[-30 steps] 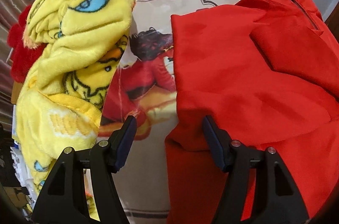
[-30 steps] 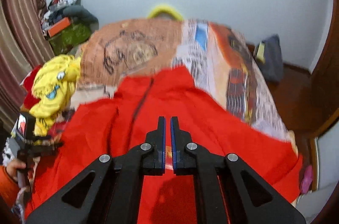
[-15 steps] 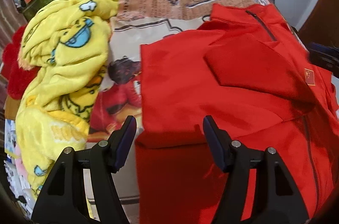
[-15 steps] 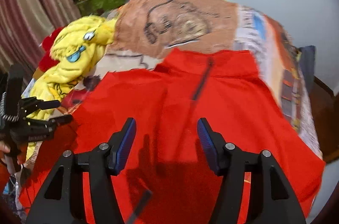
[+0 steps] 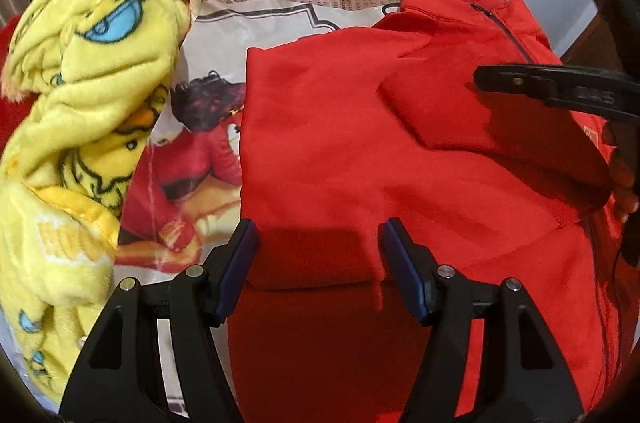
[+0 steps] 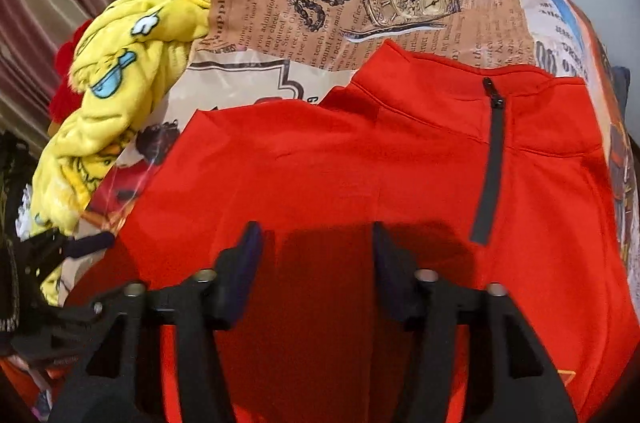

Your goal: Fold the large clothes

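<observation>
With both the left gripper (image 5: 318,255) and right gripper (image 6: 316,255) spread and empty above the red zip-neck fleece pullover (image 5: 400,163), its folded sleeve may slip loose.

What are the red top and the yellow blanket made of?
Red top: looks like soft matte knit or fleece, no sheen, dark zipper probably plastic. Yellow blanket: plush fleece, visibly fuzzy pile with printed cartoons.
</observation>
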Available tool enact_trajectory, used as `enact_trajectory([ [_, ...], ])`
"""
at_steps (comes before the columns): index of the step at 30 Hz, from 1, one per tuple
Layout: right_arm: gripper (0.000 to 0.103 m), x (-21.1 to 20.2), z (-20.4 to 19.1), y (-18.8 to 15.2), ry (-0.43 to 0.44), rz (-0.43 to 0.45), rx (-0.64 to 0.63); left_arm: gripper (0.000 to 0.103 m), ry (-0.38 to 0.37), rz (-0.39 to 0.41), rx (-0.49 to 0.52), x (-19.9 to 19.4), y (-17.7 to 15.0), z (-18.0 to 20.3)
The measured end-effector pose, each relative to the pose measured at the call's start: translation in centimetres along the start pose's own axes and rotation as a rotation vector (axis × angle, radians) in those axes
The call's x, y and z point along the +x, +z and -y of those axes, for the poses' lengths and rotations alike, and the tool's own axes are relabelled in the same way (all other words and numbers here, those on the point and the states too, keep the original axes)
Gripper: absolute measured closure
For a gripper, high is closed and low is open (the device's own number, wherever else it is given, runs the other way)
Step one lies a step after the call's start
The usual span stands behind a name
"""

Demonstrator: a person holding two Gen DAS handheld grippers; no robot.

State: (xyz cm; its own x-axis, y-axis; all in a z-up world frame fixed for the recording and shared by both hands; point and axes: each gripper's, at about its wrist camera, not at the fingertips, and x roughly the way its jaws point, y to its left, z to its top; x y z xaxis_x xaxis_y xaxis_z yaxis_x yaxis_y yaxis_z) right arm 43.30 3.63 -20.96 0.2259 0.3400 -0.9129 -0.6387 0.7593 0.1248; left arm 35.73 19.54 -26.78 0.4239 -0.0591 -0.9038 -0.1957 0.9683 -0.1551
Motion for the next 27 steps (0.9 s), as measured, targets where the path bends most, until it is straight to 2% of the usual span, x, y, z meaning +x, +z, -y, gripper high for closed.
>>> enact_trajectory([
  [1, 0.090, 0.4, 0.0, 0.1, 0.005, -0.004, 0.007, 0.038, -0.008, 0.000, -0.012, 0.1, -0.1, -0.2],
  [5, 0.099, -0.2, 0.1, 0.0, 0.009, 0.026, 0.023, 0.037, -0.013, 0.007, -0.017, 0.3, -0.2, -0.2],
  [11, 0.099, -4.6, 0.1, -0.8, -0.034, 0.134, -0.007, 0.033, -0.015, 0.000, -0.035, 0.5, -0.2, -0.6],
  [15, 0.100, -9.8, 1.6, -1.6, -0.065, 0.240, 0.016, 0.031, -0.006, -0.005, -0.044, 0.5, -0.3, -0.7],
  [21, 0.100, -16.3, 5.5, -3.8, -0.140, 0.370, 0.116, 0.031, 0.036, -0.009, -0.037, 0.4, -0.2, -0.2],
  [27, 0.100, -19.1, 9.8, -8.1, -0.177, 0.404, 0.251, 0.030, 0.080, -0.011, -0.026, 0.3, -0.1, 0.3],
])
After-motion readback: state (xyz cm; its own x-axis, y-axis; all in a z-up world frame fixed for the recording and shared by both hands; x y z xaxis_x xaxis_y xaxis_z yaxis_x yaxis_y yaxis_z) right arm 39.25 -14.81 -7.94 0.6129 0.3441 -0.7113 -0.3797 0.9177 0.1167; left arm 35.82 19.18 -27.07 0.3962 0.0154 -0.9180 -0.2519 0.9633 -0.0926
